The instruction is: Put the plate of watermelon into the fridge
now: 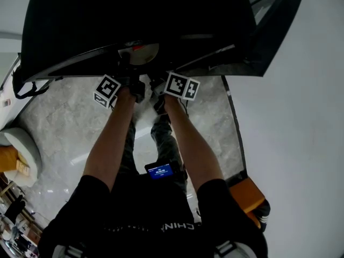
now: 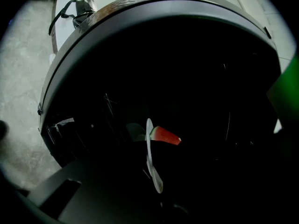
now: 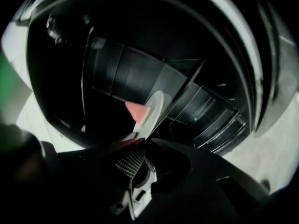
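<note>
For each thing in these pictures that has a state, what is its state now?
fridge: open, dark inside.
fridge door: swung open.
plate: held by its rim at the fridge's opening.
watermelon slice: lying on the plate.
left gripper: shut on the plate's rim.
right gripper: shut on the plate's rim.

Black short-sleeve tee (image 1: 134, 214) with white lettering (image 1: 174, 227) near the bottom of the frame, dark trousers (image 1: 164, 138), and a small box with a lit blue screen (image 1: 159, 171) at the waist. Mid-frame, two white cubes with black square markers: left cube (image 1: 106, 90), right cube (image 1: 181, 86).
</note>
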`<state>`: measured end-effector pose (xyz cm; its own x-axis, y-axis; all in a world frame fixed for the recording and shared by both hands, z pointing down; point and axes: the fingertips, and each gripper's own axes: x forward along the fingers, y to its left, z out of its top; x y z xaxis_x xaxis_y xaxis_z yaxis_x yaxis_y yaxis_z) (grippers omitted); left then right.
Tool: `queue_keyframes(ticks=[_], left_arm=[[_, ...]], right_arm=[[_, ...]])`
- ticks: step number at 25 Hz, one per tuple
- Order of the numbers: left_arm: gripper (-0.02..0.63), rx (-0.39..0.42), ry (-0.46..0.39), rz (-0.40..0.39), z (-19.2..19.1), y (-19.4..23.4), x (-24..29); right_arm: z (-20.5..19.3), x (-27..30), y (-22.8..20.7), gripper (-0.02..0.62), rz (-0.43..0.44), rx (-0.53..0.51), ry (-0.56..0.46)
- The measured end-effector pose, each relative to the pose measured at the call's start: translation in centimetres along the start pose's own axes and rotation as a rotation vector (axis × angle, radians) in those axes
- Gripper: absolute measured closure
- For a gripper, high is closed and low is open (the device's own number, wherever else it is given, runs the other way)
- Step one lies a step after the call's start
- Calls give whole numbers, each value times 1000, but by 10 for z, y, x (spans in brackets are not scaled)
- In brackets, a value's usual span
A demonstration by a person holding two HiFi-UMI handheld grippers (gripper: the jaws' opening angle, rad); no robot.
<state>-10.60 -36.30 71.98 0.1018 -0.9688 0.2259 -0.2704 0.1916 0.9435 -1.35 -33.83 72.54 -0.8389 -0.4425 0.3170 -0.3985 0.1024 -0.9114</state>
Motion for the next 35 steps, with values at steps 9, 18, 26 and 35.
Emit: queue_keyframes(ticks=[9, 18, 26, 35], left_arm=[[563, 91, 184, -11, -7, -8, 4], [471, 331, 406, -25, -31, -17, -2], [459, 661, 533, 89, -48, -6, -18], [565, 1049, 452, 153, -25, -1, -18]], right_arm=[[0, 16, 7, 566, -30, -32, -16], [24, 18, 1, 566, -124, -68, -108], [33, 22, 6, 566, -175, -209, -81], [20, 23, 3, 566, -269, -532, 16]])
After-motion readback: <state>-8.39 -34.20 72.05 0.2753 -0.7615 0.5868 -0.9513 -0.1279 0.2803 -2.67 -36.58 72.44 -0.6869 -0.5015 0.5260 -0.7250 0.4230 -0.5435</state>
